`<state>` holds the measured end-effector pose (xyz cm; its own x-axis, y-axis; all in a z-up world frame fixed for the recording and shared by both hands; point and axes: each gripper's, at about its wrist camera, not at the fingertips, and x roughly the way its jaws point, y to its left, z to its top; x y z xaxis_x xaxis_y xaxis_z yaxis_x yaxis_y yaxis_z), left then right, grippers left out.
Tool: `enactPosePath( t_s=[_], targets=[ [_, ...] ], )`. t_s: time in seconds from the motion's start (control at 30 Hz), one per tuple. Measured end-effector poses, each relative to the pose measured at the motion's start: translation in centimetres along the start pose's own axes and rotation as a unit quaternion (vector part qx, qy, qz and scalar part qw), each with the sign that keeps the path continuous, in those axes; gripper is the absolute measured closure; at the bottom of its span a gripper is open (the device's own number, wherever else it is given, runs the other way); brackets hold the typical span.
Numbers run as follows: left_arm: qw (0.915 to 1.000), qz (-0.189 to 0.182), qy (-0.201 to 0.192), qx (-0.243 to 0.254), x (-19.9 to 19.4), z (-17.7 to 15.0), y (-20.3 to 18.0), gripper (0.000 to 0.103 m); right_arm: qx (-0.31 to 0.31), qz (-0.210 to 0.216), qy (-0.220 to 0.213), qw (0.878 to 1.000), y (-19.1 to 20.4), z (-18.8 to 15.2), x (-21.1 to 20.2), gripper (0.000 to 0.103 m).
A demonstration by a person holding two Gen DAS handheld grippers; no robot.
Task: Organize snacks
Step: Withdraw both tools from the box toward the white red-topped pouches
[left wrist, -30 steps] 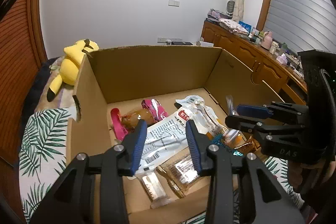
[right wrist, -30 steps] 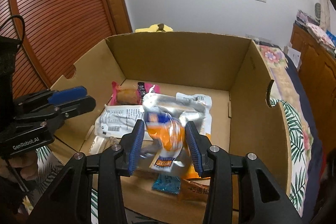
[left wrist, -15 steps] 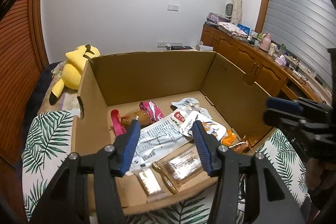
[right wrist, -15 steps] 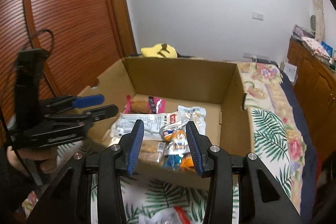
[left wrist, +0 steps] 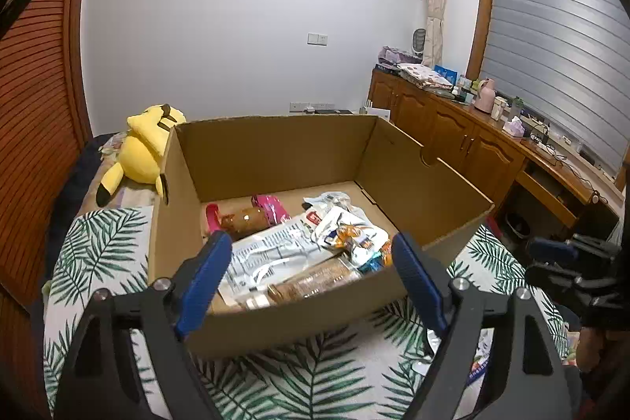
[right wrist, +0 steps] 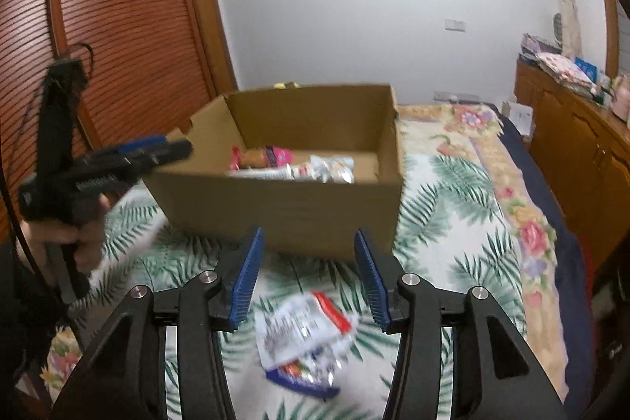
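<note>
An open cardboard box stands on the leaf-print bed and holds several snack packets, among them a white and orange bag, a large white packet and a pink wrapper. The box also shows in the right wrist view. My left gripper is open and empty, held back from the box's near wall. My right gripper is open and empty above a loose white, red and blue snack packet lying on the bedspread in front of the box.
A yellow plush toy lies behind the box at the left. Wooden cabinets with clutter run along the right. A slatted wooden door is at the left. A floral blanket covers the bed right of the box.
The right gripper let go of the orange bag, which now lies in the box. Both grippers pulled back out of the box and the left one opened wider.
</note>
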<state>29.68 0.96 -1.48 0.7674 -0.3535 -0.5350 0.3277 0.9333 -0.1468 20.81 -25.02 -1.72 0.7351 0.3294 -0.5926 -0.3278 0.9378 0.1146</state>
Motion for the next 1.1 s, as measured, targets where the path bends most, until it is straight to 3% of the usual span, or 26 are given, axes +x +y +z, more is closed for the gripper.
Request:
enactPosePath(
  t_s=[0.23,0.57,0.83,0.97,1.1],
  targets=[
    [1.0,0.001,-0.006,0.003,-1.3,-1.8,-1.2,0.005,0.016,-0.013,0.024,1.0,-0.9,-3.4,-0.4,0.054],
    [0.9991,0.007,-0.008,0.041,-1.4,-5.2,-4.4,0.001,0.029,-0.024,0.042,0.998,-1.8,-6.2,-0.4,0.054],
    [0.9955,-0.054,0.038,0.069,1.0,-7.6,-7.1,0.001,0.034,-0.036,0.054,0.997,-2.6,-8.0,0.2,0.054],
    [0.9894,-0.106,0.074,0.067,2.3,-7.9,-8.5,0.001,0.04,-0.031,0.059,0.997,-2.9,-8.5,0.2,0.054],
    [0.9833,-0.132,0.112,0.057,3.7,-7.9,-9.5,0.001,0.046,-0.023,0.058,0.997,-3.0,-8.7,0.0,0.054]
  ],
)
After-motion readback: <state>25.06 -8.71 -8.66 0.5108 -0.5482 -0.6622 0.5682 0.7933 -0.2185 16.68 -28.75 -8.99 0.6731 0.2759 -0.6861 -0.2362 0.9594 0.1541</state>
